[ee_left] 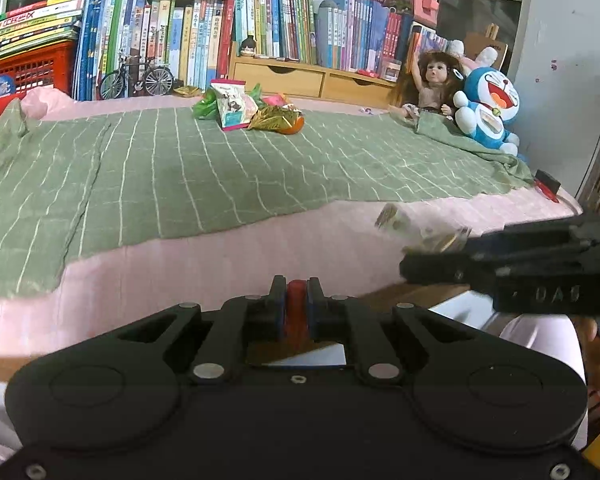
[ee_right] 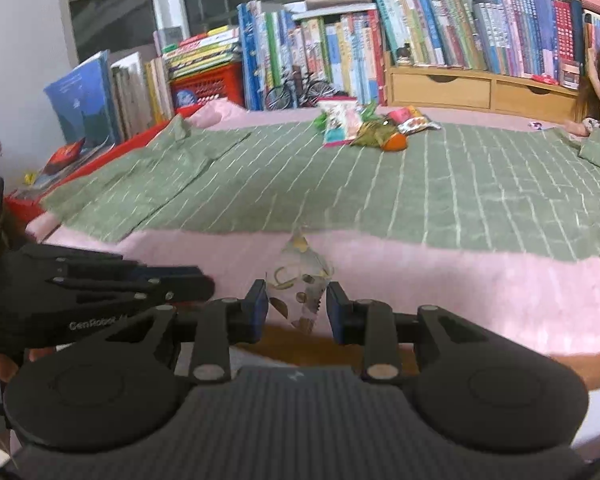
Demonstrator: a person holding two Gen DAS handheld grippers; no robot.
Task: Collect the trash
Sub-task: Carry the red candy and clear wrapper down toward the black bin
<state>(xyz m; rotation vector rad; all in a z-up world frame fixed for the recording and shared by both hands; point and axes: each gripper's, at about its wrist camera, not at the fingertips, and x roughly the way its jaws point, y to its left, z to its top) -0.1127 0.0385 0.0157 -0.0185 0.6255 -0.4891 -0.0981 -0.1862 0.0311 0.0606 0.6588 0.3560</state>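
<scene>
My left gripper [ee_left: 297, 300] is low at the bed's near edge, shut on a small red piece of trash [ee_left: 296, 312] pinched between its blue pads. My right gripper [ee_right: 298, 308] holds a crumpled clear wrapper [ee_right: 300, 280] with brown and yellow print, which sticks up between its fingers. In the left wrist view the right gripper [ee_left: 406, 270] reaches in from the right with that clear wrapper [ee_left: 420, 228] above its tips. The left gripper [ee_right: 210, 286] shows at the left of the right wrist view. A pile of colourful snack wrappers [ee_left: 248, 110] [ee_right: 364, 124] lies far back on the green blanket.
A green checked blanket [ee_left: 220, 168] covers a pink bed [ee_left: 220, 264]. Rows of books [ee_left: 204, 36], a wooden drawer unit [ee_left: 300, 78], a red crate [ee_left: 28, 68] and a model bicycle [ee_left: 136, 76] line the back. A doll [ee_left: 432, 80] and a blue plush [ee_left: 488, 104] sit back right.
</scene>
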